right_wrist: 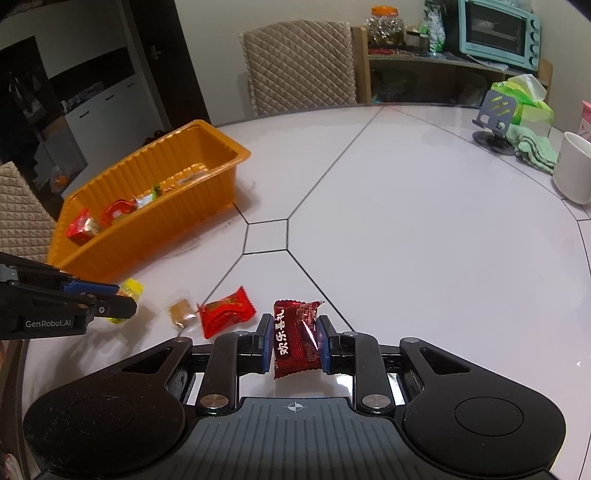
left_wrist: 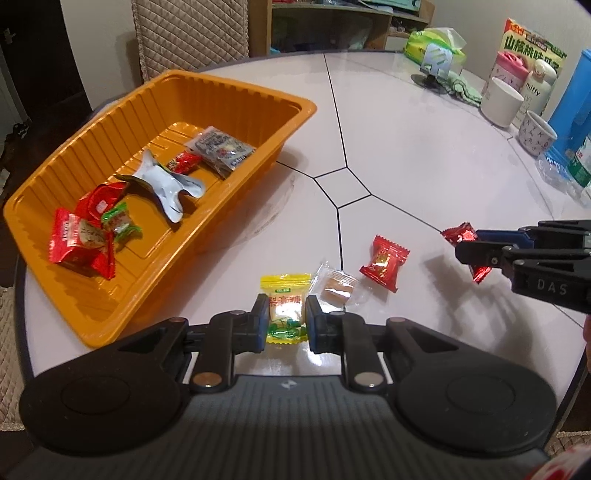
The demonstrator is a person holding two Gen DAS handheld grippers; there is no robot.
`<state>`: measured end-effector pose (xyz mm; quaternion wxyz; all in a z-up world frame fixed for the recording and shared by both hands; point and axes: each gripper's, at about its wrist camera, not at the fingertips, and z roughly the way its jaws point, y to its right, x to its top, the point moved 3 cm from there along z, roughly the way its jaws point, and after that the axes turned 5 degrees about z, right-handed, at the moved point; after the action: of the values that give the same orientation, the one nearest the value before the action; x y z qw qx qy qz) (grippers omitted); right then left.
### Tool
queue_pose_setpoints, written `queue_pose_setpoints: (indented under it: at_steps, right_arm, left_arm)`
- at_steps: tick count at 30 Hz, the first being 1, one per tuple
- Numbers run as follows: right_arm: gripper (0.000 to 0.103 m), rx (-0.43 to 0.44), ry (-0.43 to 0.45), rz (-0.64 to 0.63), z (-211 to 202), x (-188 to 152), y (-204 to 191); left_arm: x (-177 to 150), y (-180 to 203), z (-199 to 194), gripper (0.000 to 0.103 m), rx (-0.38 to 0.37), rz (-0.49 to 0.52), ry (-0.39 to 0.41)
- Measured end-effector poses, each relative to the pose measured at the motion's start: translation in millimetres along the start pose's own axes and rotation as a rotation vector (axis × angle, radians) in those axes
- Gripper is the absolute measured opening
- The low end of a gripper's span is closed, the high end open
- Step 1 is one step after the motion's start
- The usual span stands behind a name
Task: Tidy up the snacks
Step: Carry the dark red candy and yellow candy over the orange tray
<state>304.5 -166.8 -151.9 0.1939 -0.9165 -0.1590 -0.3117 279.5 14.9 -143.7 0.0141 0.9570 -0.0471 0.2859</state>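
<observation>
Left gripper [left_wrist: 287, 319]: clamped on the yellow candy [left_wrist: 285, 308]; both blue pads press its sides, the wrapper's upper edge standing clear above the fingertips.
Right gripper [right_wrist: 294, 341]: clamped on the dark red candy [right_wrist: 296, 338], held upright between the pads, printed face toward the camera.
Dark red candy, position: lifted off the tabletop [right_wrist: 406, 240]; a shadow lies beneath it in the left wrist view.
Yellow candy, position: in the left gripper, near the orange tray's near corner; whether it touches the tabletop cannot be told.
Orange tray [left_wrist: 236, 92]: ribbed plastic, on the tabletop's left part, near the edge.
Tray contents: red packets [left_wrist: 79, 242] with a green-wrapped sweet [left_wrist: 120, 223] at the near end; a crumpled silver wrapper [left_wrist: 166, 182] in the middle; a small red sweet [left_wrist: 183, 162] and a grey sachet [left_wrist: 221, 149] toward the far end.
Loose on tabletop: a clear-wrapped brown sweet [left_wrist: 338, 290], just beside the yellow candy; a bright red candy [left_wrist: 384, 263], just beyond it, between the two grippers.
Far side of tabletop: white mug [left_wrist: 502, 101], patterned cup [left_wrist: 535, 134], green tissue pack [left_wrist: 434, 46], blue container [left_wrist: 574, 99], all well apart from the candies.
Background: quilted chair [right_wrist: 299, 62] behind the tabletop; teal oven [right_wrist: 498, 35] on a shelf.
</observation>
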Motion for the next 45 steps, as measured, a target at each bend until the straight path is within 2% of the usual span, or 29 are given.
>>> queue_pose_setpoints:
  at_steps: [13,26,33,41,45]
  right_arm:
    - [0.025,0.094,-0.003,-0.052,-17,0,-41]
    - [0.025,0.258,0.009,-0.149,-9,29,-122]
    - [0.025,0.302,0.026,-0.184,14,54,-157]
    - [0.025,0.298,0.031,-0.210,47,75,-176]
    - [0.025,0.289,0.022,-0.207,65,82,-181]
  left_arm:
    - [-14,-10,-53,0.018,0.012,-0.064,0.064]
    - [-12,-51,-96,0.018,0.085,-0.155,0.124]
    - [-1,-79,-97,0.018,0.121,-0.196,0.147]
    - [11,-103,-80,0.018,0.138,-0.223,0.143]
    - [13,-114,-69,0.018,0.124,-0.250,0.136]
